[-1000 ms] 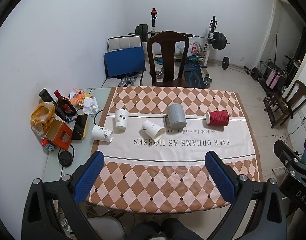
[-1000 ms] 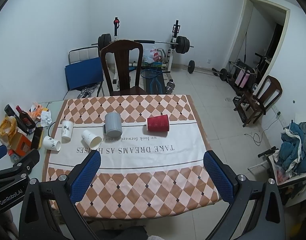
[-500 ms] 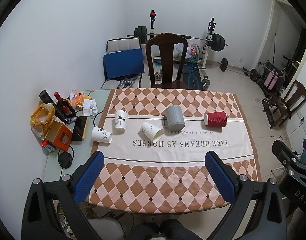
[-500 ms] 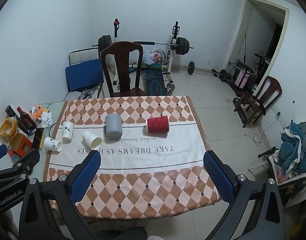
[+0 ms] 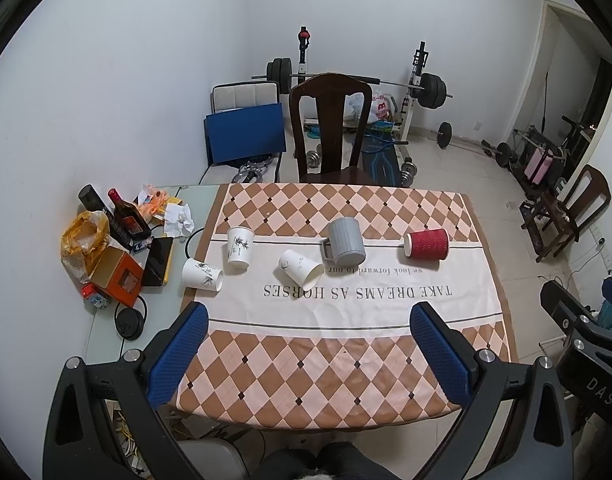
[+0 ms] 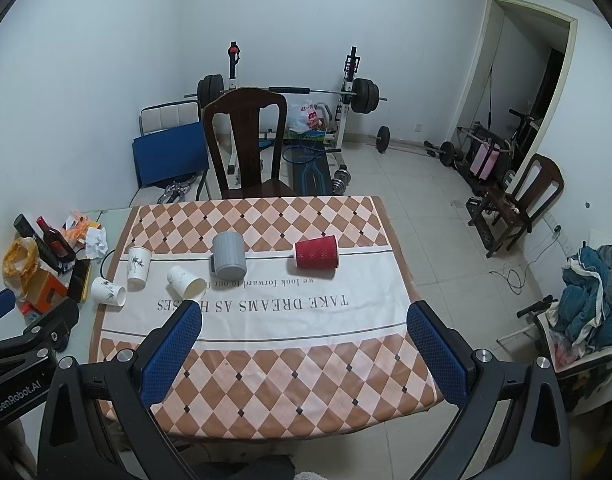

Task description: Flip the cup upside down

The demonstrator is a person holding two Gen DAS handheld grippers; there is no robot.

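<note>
**Cup handling and work surface: grippers raised, no cup held**

**Gripper state.** The left gripper (image 5: 307, 344) and the right gripper (image 6: 304, 344) hang above the near edge of the table. The jaws of each are spread wide and hold nothing.

**Cup positions, relative to the grey mug.** The grey mug (image 5: 345, 242) stands mouth-down near the middle of the tablecloth (image 5: 345, 364), its handle on the left. A red ribbed paper cup (image 5: 427, 244) lies on its side to the right of the mug, well apart from it. A white paper cup (image 5: 300, 268) lies on its side just left of the mug, mouth toward the camera. Further left, a second white paper cup (image 5: 238, 247) stands inverted, and a third (image 5: 202, 275) lies on its side at the cloth's edge.

**Handling judgement.** The paper cups are probably light and thin-walled; they can roll and will crush under a hard squeeze. Grip across the mid-body wall, not the rim. The ribbed red wall should give better friction than the smooth white ones.

**Surface and room.** The cloth is flat, printed with diamonds and text, and may shift under dragging. Left of the mug, off the cloth, bottles (image 5: 124, 218), an orange box (image 5: 116, 276) and bags crowd the bare tabletop. Behind the mug stand a dark wooden chair (image 5: 329, 128) and a barbell rack (image 5: 357, 80).
</note>
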